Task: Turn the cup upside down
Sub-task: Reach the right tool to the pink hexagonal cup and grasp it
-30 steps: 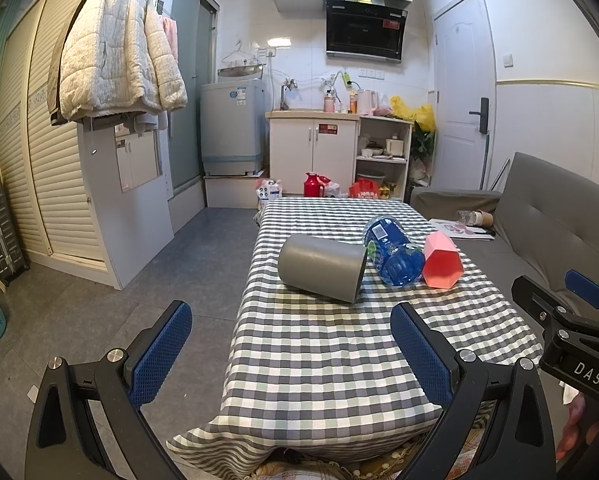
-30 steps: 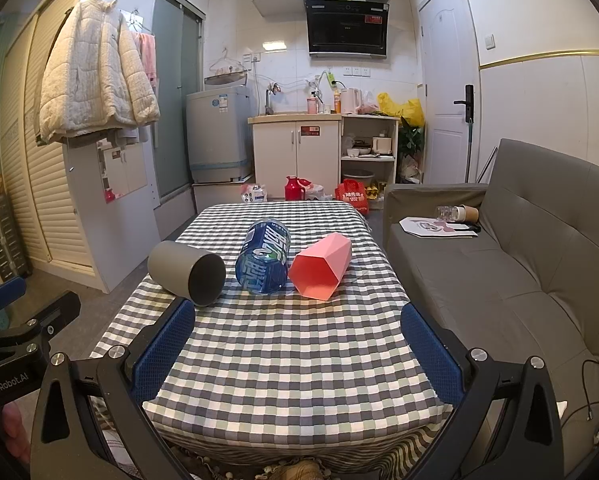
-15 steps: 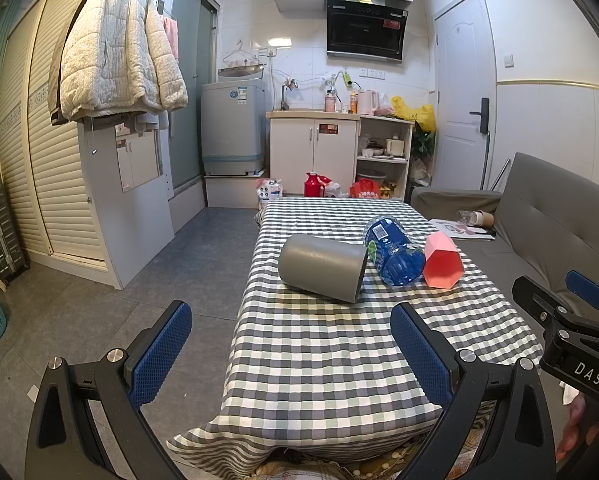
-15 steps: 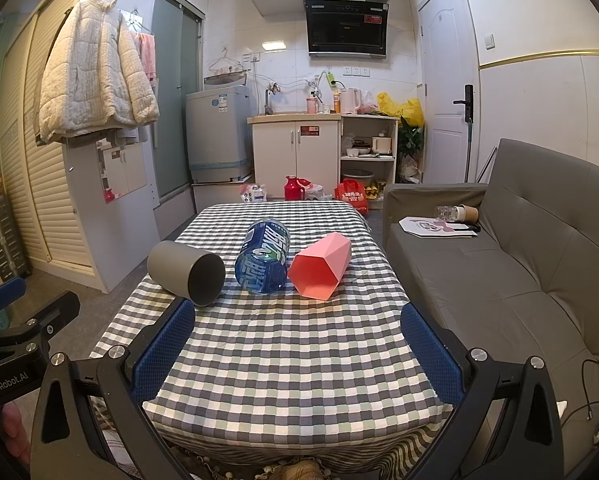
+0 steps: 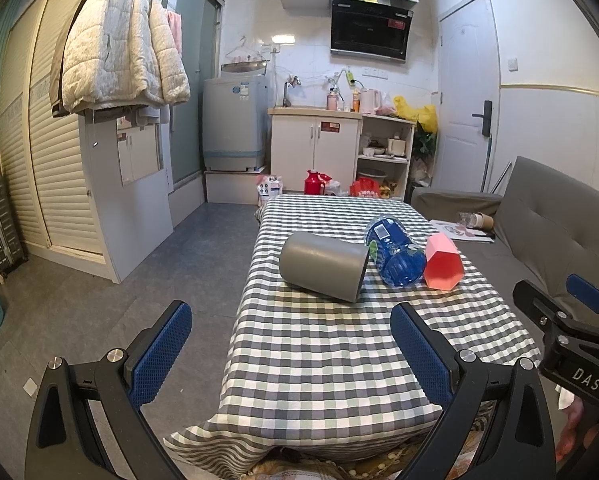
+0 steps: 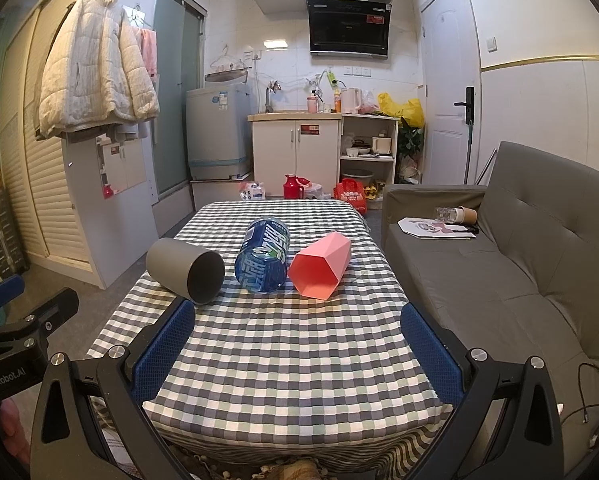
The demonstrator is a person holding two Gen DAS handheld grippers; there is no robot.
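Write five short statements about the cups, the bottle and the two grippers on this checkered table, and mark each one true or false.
1. The grey cup stands upright. False: it lies on its side.
2. The blue bottle lies between the grey cup and the pink cup. True.
3. The left gripper holds the grey cup. False: its jaws are open and empty, short of the cup.
4. The right gripper is open and holds nothing. True.
5. The pink cup lies on the sofa. False: it lies on the checkered table.
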